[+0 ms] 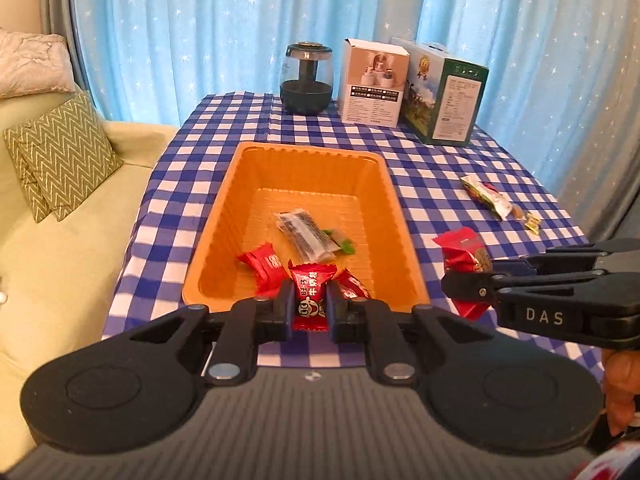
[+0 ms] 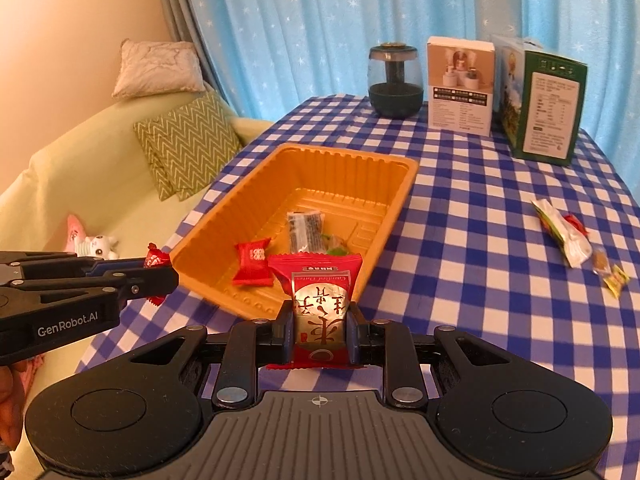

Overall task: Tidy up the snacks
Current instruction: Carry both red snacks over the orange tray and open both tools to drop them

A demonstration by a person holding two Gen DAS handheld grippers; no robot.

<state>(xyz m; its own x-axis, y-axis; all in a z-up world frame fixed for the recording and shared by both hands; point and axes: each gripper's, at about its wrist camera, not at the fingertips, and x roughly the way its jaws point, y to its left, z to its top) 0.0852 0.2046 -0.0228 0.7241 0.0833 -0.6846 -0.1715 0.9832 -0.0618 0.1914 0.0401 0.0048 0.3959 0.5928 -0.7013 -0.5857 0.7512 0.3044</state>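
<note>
An orange plastic tray (image 1: pixel 224 196) (image 2: pixel 404 184) sits on the blue checked tablecloth. In it lie red candies (image 1: pixel 262 262) (image 2: pixel 252 262) and a clear dark snack packet (image 1: pixel 304 232) (image 2: pixel 306 228). My left gripper (image 1: pixel 310 304) is shut on a small red candy (image 1: pixel 311 294), held just over the tray's near edge; in the right wrist view this gripper (image 2: pixel 160 270) comes in from the left. My right gripper (image 2: pixel 319 330) is shut on a red and silver snack pouch (image 2: pixel 318 304), near the tray's right corner; the left wrist view shows it (image 1: pixel 466 280) at the right.
A green-white snack packet (image 1: pixel 486 196) (image 2: pixel 564 234) and small yellow candies (image 1: pixel 530 222) (image 2: pixel 612 276) lie on the cloth to the right. At the back stand a dark glass jar (image 1: pixel 306 80), a white box (image 1: pixel 372 84) and a green box (image 1: pixel 444 96). A sofa with cushions (image 1: pixel 64 156) is at the left.
</note>
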